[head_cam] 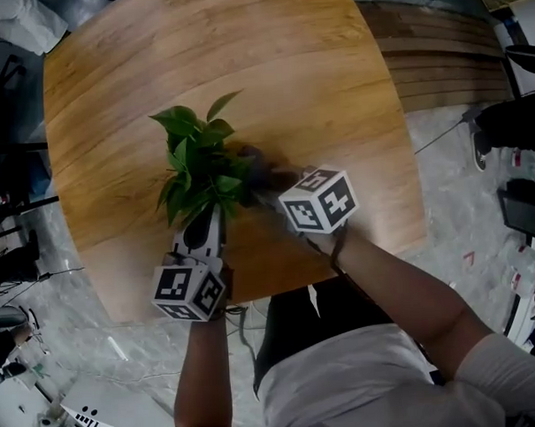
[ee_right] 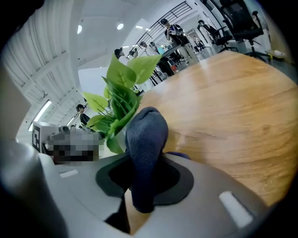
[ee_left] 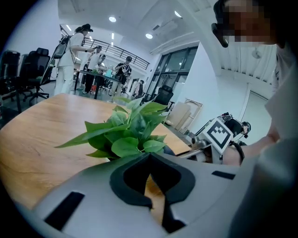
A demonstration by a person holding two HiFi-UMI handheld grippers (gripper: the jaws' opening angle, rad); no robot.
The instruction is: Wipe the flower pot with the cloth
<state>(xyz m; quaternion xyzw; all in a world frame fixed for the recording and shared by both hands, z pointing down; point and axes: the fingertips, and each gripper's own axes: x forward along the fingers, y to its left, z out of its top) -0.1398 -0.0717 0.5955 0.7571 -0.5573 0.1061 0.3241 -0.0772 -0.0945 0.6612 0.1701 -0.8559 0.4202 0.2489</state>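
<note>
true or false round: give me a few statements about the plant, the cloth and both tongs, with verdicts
1. The right tongs grip a dark blue cloth. True.
2. The plant bears red flowers. False: only green leaves show.
3. The table is wooden. True.
4. The left tongs hold the cloth. False: their jaws are together, nothing between them.
5. The cloth lies flat on the table. False: it is held up beside the plant.
</note>
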